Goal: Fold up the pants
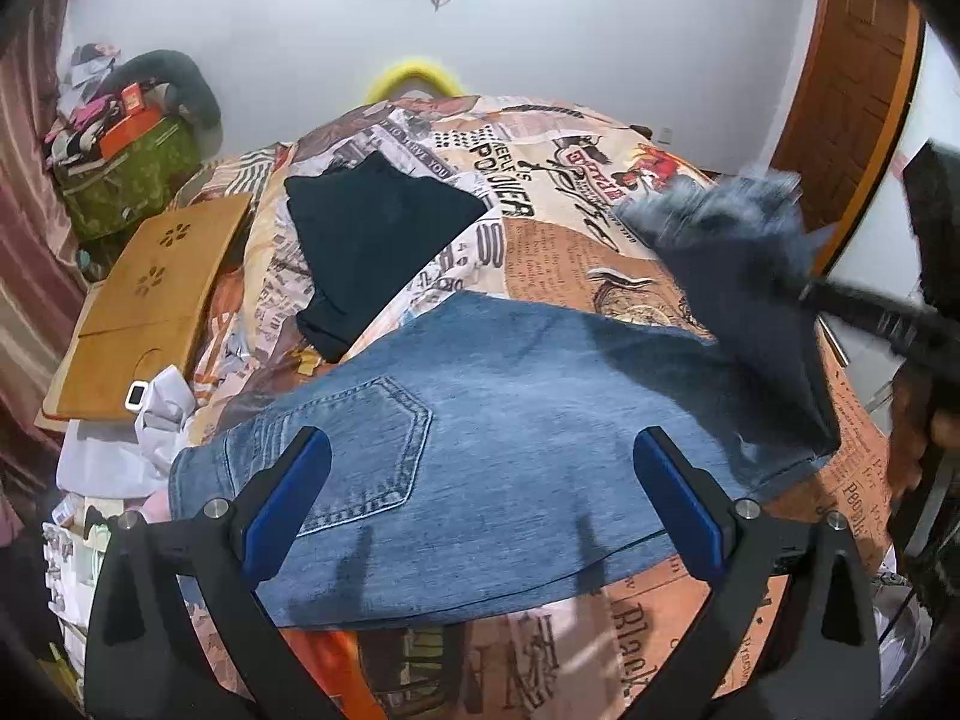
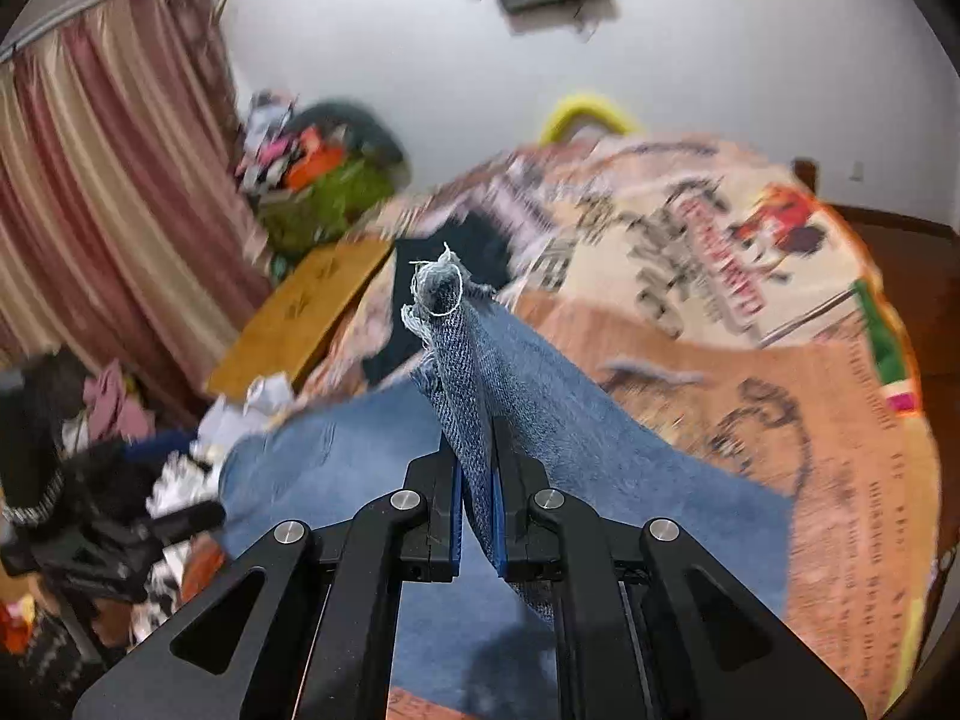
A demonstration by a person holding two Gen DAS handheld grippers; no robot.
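Note:
Blue jeans (image 1: 510,396) lie spread across the patterned bedspread (image 1: 570,204), back pocket (image 1: 366,450) facing up. My left gripper (image 1: 489,480) hovers just above the waist end, open, its blue pads (image 1: 288,504) wide apart with nothing between them. Over at the right, my right gripper (image 1: 864,312) is blurred and holds a lifted denim leg end (image 1: 738,252) above the bed. In the right wrist view the right gripper (image 2: 478,498) is shut on that leg's frayed hem (image 2: 444,300), which sticks out past the fingers. The leg trails down to the jeans (image 2: 336,456) on the bed.
A folded black garment (image 1: 378,234) lies on the bed behind the jeans. At the bed's left edge rests a wooden lap table (image 1: 144,306), with a green bag of clutter (image 1: 126,180) and curtains beyond. A wooden door (image 1: 852,90) stands at the right, and a person's hand (image 1: 912,426) shows there.

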